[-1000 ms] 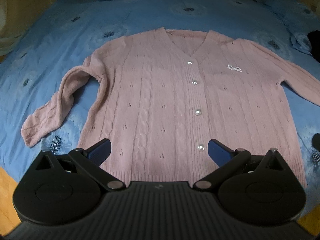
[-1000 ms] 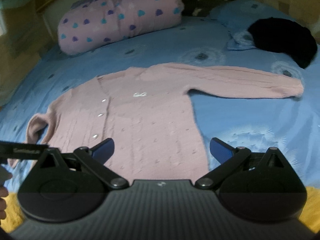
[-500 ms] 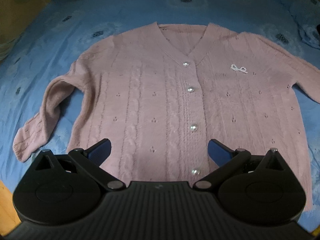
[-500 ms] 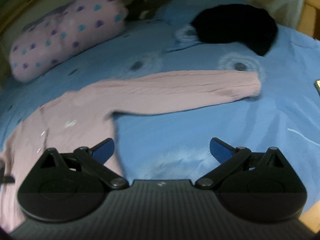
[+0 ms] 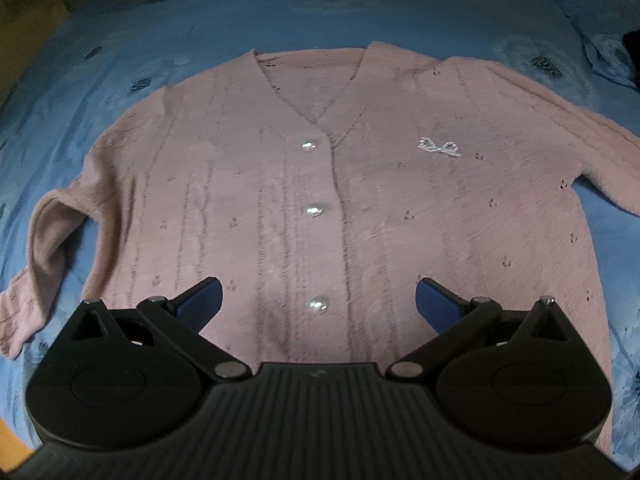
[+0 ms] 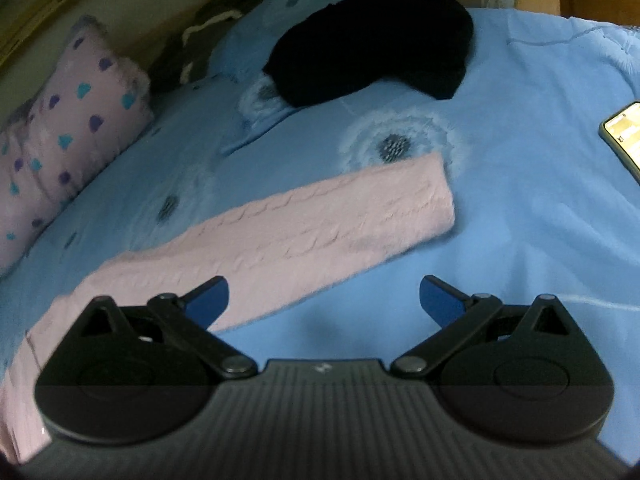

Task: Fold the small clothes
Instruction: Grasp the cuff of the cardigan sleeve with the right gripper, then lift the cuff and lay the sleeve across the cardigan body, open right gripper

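Note:
A pink knitted cardigan (image 5: pixel 360 208) lies flat, front up and buttoned, on the blue bedsheet (image 5: pixel 360 12). Its left sleeve (image 5: pixel 44 248) bends down beside the body. My left gripper (image 5: pixel 318 300) hovers open above the lower button placket, nothing between its fingers. In the right wrist view the cardigan's other sleeve (image 6: pixel 320 224) stretches out straight to the right, cuff end near the centre. My right gripper (image 6: pixel 324 300) is open just in front of that sleeve, its left fingertip (image 6: pixel 210 300) over the sleeve's near edge.
A pink pillow with coloured hearts (image 6: pixel 60 152) lies at the head of the bed. A black garment (image 6: pixel 372 40) rests on a blue pillow beyond the sleeve. A phone (image 6: pixel 624 132) lies at the right edge. Wooden floor (image 5: pixel 12 440) shows past the bed's near-left corner.
My left gripper has moved forward and lower over the cardigan's body. My right gripper has swung right, from the cardigan's body out along the straight sleeve toward its cuff.

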`<state>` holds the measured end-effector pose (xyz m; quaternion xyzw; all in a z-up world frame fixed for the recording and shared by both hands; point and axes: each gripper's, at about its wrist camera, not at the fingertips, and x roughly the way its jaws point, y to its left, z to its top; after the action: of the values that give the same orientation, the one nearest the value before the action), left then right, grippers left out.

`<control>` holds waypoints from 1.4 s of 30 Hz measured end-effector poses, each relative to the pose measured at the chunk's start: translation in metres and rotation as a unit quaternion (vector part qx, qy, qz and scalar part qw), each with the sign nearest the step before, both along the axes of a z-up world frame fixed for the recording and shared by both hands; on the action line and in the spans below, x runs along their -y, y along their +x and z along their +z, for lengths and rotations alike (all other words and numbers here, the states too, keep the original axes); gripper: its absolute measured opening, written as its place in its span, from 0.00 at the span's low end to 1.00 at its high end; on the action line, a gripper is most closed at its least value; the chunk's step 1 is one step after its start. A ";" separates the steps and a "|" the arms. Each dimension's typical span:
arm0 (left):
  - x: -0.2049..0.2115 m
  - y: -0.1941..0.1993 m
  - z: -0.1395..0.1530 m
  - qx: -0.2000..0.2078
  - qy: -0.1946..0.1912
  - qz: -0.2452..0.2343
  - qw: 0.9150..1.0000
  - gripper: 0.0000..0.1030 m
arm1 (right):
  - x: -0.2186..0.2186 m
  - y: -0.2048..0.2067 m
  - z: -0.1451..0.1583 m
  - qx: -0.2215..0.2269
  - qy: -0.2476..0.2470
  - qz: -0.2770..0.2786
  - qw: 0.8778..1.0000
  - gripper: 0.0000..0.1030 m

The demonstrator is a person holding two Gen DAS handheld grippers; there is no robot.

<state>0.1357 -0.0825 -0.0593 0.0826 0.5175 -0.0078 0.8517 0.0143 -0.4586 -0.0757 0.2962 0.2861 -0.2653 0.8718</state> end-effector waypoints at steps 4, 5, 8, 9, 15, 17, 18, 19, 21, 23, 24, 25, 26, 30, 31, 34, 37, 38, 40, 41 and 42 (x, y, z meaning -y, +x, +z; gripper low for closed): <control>0.005 0.005 -0.010 -0.002 0.003 -0.001 1.000 1.00 | 0.018 0.009 -0.013 0.024 0.033 -0.036 0.998 1.00; 0.005 0.006 -0.013 -0.002 0.004 -0.001 1.000 1.00 | 0.022 0.013 -0.019 0.028 0.043 -0.046 0.998 1.00; 0.006 0.010 -0.023 -0.002 0.006 0.000 1.000 1.00 | 0.031 0.020 -0.033 0.032 0.053 -0.068 0.996 1.00; 0.005 0.011 -0.026 -0.003 0.006 0.000 1.000 1.00 | 0.033 0.021 -0.037 0.038 0.052 -0.072 0.995 1.00; 0.008 0.014 -0.046 -0.014 -0.005 0.005 1.000 1.00 | 0.035 0.024 -0.048 0.061 0.038 -0.074 0.995 1.00; 0.008 0.013 -0.052 -0.012 -0.009 0.010 1.000 1.00 | 0.037 0.023 -0.049 0.065 0.040 -0.072 0.994 1.00; 0.008 0.013 -0.054 -0.011 -0.013 0.013 1.000 1.00 | 0.038 0.022 -0.048 0.068 0.043 -0.073 0.994 1.00; 0.007 0.013 -0.056 -0.012 -0.017 0.016 1.000 1.00 | 0.039 0.021 -0.048 0.071 0.046 -0.074 0.994 1.00; 0.004 0.012 -0.057 -0.014 -0.027 0.022 0.999 1.00 | 0.041 0.018 -0.048 0.089 0.054 -0.083 0.991 1.00; 0.001 0.012 -0.058 -0.018 -0.035 0.023 0.999 1.00 | 0.045 0.016 -0.047 0.105 0.064 -0.091 0.988 1.00; 0.000 0.012 -0.059 -0.018 -0.037 0.022 0.999 1.00 | 0.046 0.016 -0.047 0.111 0.064 -0.094 0.987 1.00; 0.000 0.013 -0.060 -0.020 -0.038 0.020 0.999 1.00 | 0.048 0.015 -0.047 0.115 0.061 -0.098 0.987 0.97; -0.001 0.012 -0.060 -0.022 -0.039 0.019 0.999 1.00 | 0.049 0.016 -0.047 0.117 0.058 -0.103 0.986 0.90; -0.003 0.017 -0.061 -0.031 -0.042 0.017 0.998 1.00 | 0.057 0.016 -0.049 0.113 0.048 -0.116 0.986 0.64; -0.003 0.017 -0.061 -0.030 -0.042 0.016 0.999 1.00 | 0.059 0.016 -0.050 0.112 0.049 -0.119 0.985 0.51; -0.004 0.019 -0.061 -0.030 -0.043 0.014 0.999 1.00 | 0.069 0.014 -0.052 0.111 0.070 -0.129 0.983 0.18; -0.004 0.018 -0.059 -0.034 -0.042 0.008 0.998 1.00 | 0.071 0.009 -0.048 0.136 0.091 -0.123 0.979 0.16; -0.004 0.017 -0.057 -0.038 -0.042 0.005 0.998 1.00 | 0.069 0.009 -0.043 0.143 0.088 -0.115 0.979 0.16; -0.006 0.017 -0.053 -0.041 -0.040 -0.003 0.998 1.00 | 0.064 0.010 -0.031 0.156 0.079 -0.096 0.980 0.16; -0.007 0.016 -0.050 -0.038 -0.037 -0.006 0.999 1.00 | 0.059 0.011 -0.022 0.165 0.073 -0.082 0.980 0.16; -0.009 0.015 -0.046 -0.033 -0.032 -0.008 0.999 1.00 | 0.055 0.013 -0.014 0.170 0.066 -0.070 0.981 0.16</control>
<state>0.1509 -0.0731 -0.1055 0.0588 0.5445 -0.0340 0.8360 0.0275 -0.5134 -0.0897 0.4133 0.1289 -0.2514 0.8657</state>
